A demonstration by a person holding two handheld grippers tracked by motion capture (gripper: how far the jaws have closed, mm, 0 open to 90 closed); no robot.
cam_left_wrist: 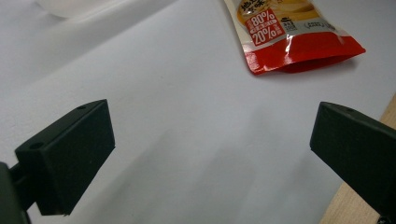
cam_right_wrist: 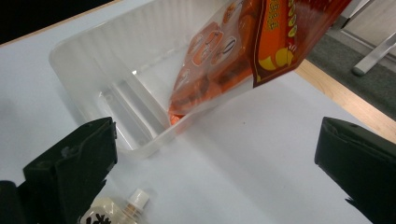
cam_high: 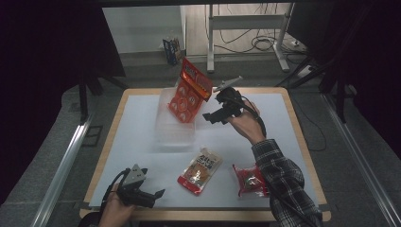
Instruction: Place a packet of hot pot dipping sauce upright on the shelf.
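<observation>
Here the orange packet (cam_high: 189, 92) leans in the clear tub (cam_high: 174, 132) near the surface's far edge, its base blurred by the plastic. Right tongs (cam_high: 218, 108) gape beside it; left tongs (cam_high: 153, 191) gape at the near-left corner. A sleeve partly hides the red pouch (cam_high: 248, 181).

Counting it up: three snack bags total. One orange bag (cam_high: 189, 92) in the single clear tub (cam_high: 174, 132) just left of the right gripper (cam_high: 218, 112), plus one spouted pouch (cam_high: 200, 171) and one red bag (cam_high: 249, 180) nearer the left gripper (cam_high: 150, 195).
</observation>
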